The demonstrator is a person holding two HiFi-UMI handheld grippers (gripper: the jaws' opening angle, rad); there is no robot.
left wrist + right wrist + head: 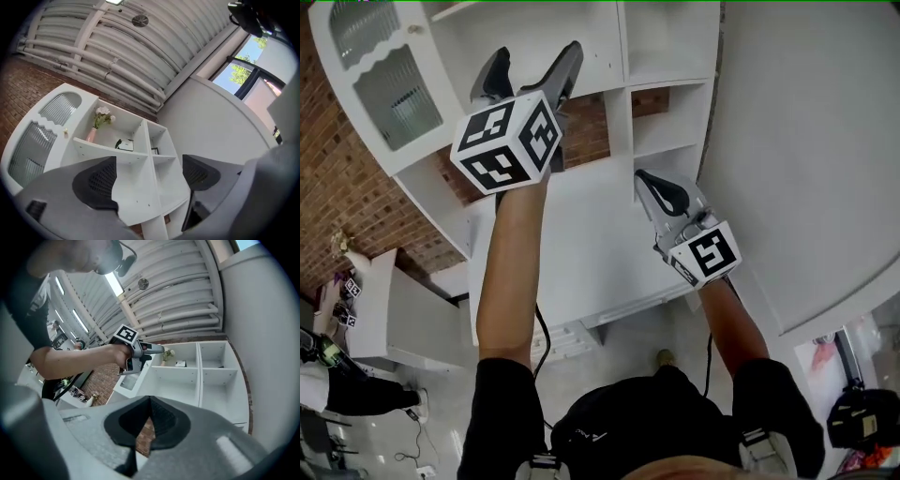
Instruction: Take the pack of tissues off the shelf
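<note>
The pack of tissues [125, 145] is a small white and dark packet lying in the upper left compartment of the white shelf unit [112, 157], to the right of a pink vase with flowers [92, 134]. In the right gripper view, the pack [180, 363] lies far ahead. The head view does not show it. My left gripper [532, 71] is raised toward the shelf [619, 56], open and empty, well short of the pack. My right gripper [660, 190] is lower and to the right, shut with nothing in it. Its pads [161, 420] meet.
A cabinet with ribbed glass doors [394, 89] adjoins the shelf on the left, against a brick wall [337, 187]. A plain white wall [806, 141] closes the right side. A white counter [581, 253] lies below the shelf, and a low white cabinet [398, 323] stands at the left.
</note>
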